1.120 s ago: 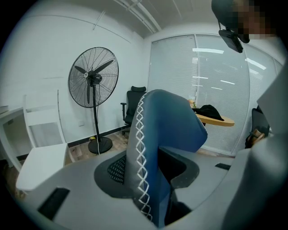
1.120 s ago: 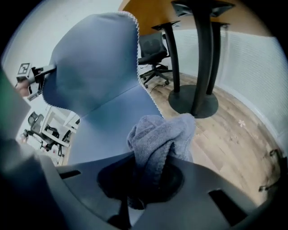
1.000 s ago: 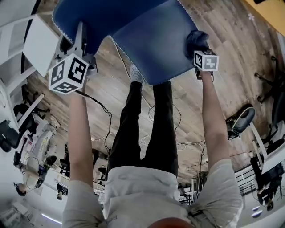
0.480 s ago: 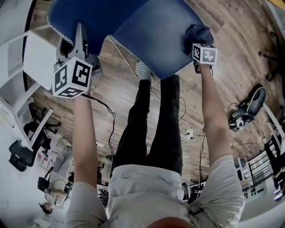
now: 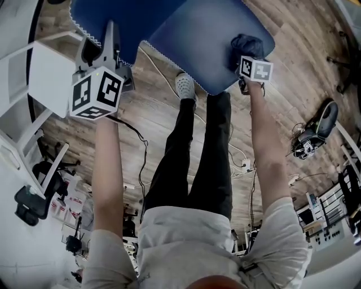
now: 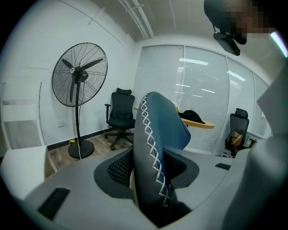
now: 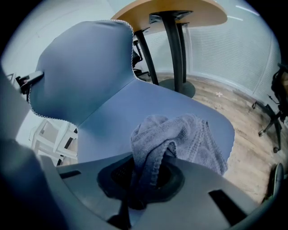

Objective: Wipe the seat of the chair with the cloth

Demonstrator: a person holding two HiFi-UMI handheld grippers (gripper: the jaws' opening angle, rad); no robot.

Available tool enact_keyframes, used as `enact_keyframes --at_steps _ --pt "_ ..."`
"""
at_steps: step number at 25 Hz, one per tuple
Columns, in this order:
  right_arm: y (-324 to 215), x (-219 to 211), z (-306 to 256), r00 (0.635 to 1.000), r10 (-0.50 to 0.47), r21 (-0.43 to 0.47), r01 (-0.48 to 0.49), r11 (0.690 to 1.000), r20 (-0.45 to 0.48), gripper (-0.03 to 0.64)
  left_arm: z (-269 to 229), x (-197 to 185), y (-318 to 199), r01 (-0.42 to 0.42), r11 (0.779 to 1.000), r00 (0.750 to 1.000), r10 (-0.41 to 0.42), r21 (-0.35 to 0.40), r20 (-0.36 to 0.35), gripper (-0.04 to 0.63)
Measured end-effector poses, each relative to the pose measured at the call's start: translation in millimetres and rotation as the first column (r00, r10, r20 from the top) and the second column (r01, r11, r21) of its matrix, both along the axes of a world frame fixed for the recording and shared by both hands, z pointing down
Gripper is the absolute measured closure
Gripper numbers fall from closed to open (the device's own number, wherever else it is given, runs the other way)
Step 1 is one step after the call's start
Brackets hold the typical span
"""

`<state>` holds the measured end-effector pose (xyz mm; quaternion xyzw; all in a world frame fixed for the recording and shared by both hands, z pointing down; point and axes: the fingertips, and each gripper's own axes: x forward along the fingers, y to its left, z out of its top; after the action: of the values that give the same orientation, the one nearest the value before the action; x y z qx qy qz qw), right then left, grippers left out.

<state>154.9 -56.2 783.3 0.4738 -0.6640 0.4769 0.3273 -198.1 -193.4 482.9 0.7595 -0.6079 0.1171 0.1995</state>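
The blue chair's seat (image 5: pixel 206 39) fills the top of the head view, with its backrest (image 5: pixel 113 11) at upper left. My left gripper (image 5: pixel 108 40) is shut on the backrest's edge, whose white zigzag stitching (image 6: pixel 152 134) runs up between the jaws of the left gripper (image 6: pixel 150 177). My right gripper (image 5: pixel 246 56) is shut on a bunched grey cloth (image 5: pixel 248 44) that lies on the seat near its front right corner. In the right gripper view the cloth (image 7: pixel 180 139) spills forward from the right gripper (image 7: pixel 144 179) onto the seat (image 7: pixel 148 103).
A white shelf unit (image 5: pixel 45 73) stands left of the chair. The person's legs and a white shoe (image 5: pixel 185 86) are just below the seat's front edge, with cables on the wood floor. A round wooden table (image 7: pixel 175 13) stands behind the chair. A floor fan (image 6: pixel 78 76) and a black office chair (image 6: pixel 120 117) stand farther off.
The right gripper has slid the cloth a little inward from the seat's right edge. The chair sits higher in the head view. Both grips are unchanged.
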Motion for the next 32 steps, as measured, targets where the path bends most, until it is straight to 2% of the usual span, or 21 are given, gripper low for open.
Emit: enact_keyframes --at_steps 7,15,25,27,32 --pt "32 -47 -2 0.994 0.007 -0.049 -0.002 0.999 0.110 0.572 0 0 1 -0.026 1.000 0.999 0.026 0.008 -0.025 0.407" --pt "74 -114 -4 0.979 -0.137 -0.065 0.148 0.987 0.150 0.572 0 1 0 -0.034 0.999 0.999 0.034 0.020 -0.025 0.407" --pt "106 -143 -9 0.954 -0.252 -0.065 0.265 0.962 0.161 0.572 -2 -1 5 -0.033 0.999 0.999 0.033 0.032 0.014 0.413" --pt "116 -149 -10 0.938 -0.299 -0.060 0.314 0.948 0.174 0.572 -3 0 4 -0.033 0.999 0.999 0.033 0.039 0.024 0.414" --pt "158 -157 -9 0.871 -0.449 -0.058 0.468 0.882 0.196 0.572 -7 0 4 -0.015 0.999 0.998 0.012 0.049 0.059 0.417"
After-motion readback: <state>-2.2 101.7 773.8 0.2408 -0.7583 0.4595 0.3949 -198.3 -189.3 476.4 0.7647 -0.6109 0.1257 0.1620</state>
